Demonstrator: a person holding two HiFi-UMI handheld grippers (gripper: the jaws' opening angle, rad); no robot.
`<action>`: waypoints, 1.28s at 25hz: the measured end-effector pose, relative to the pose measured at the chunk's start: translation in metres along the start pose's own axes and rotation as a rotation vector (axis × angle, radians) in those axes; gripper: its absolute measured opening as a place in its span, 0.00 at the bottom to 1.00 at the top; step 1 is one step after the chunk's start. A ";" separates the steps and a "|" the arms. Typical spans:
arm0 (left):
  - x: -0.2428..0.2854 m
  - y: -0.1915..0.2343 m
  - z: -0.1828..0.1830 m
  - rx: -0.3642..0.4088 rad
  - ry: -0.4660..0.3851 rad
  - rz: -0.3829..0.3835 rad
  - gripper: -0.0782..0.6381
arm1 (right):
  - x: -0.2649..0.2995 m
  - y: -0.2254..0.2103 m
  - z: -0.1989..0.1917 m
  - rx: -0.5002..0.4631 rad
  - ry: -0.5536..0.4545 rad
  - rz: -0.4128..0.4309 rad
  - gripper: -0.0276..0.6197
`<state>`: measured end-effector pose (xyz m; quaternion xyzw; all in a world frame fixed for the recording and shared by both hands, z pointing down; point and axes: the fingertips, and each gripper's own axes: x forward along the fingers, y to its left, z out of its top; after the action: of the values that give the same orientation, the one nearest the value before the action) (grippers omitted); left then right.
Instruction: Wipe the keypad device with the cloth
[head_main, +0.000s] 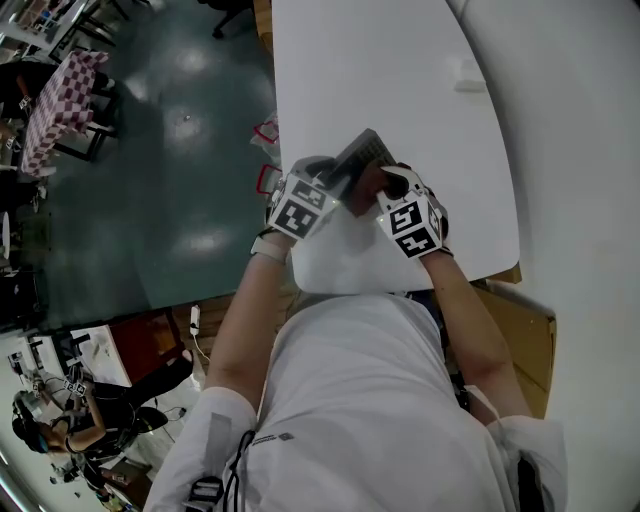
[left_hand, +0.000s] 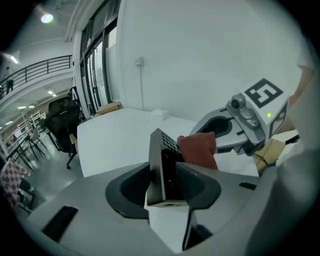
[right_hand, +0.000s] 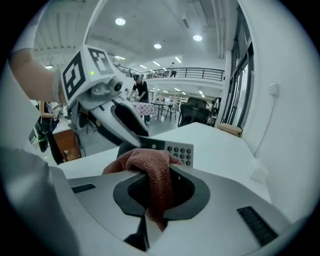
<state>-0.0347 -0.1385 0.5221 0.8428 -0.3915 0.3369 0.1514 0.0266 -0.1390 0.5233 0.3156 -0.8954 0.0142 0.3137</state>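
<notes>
Left gripper (left_hand: 168, 196) clamped on the keypad device (left_hand: 162, 165), which is held on edge over the near end of the white table (head_main: 400, 90). Right gripper (right_hand: 152, 200) closed on the reddish-brown cloth (right_hand: 150, 170), bunched against the device's button side. Farther along the table, a small white object (head_main: 468, 78) lies near the wall.

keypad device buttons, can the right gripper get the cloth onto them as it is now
Probably yes. The left gripper holds the keypad device up off the table, its buttons facing the right gripper. The cloth pinched there sits right beside them, with nothing between.
</notes>
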 end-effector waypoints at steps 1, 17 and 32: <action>-0.002 -0.004 -0.002 -0.002 0.000 -0.007 0.34 | -0.002 0.001 0.007 0.005 -0.019 0.004 0.10; -0.023 -0.037 -0.020 -0.178 -0.132 -0.064 0.33 | 0.004 0.029 0.039 -0.070 -0.078 -0.026 0.10; -0.027 -0.032 -0.016 -0.246 -0.191 -0.106 0.33 | 0.001 0.019 -0.003 0.076 -0.024 -0.085 0.10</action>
<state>-0.0297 -0.0942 0.5152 0.8655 -0.3974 0.1966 0.2331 0.0168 -0.1241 0.5293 0.3654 -0.8836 0.0313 0.2912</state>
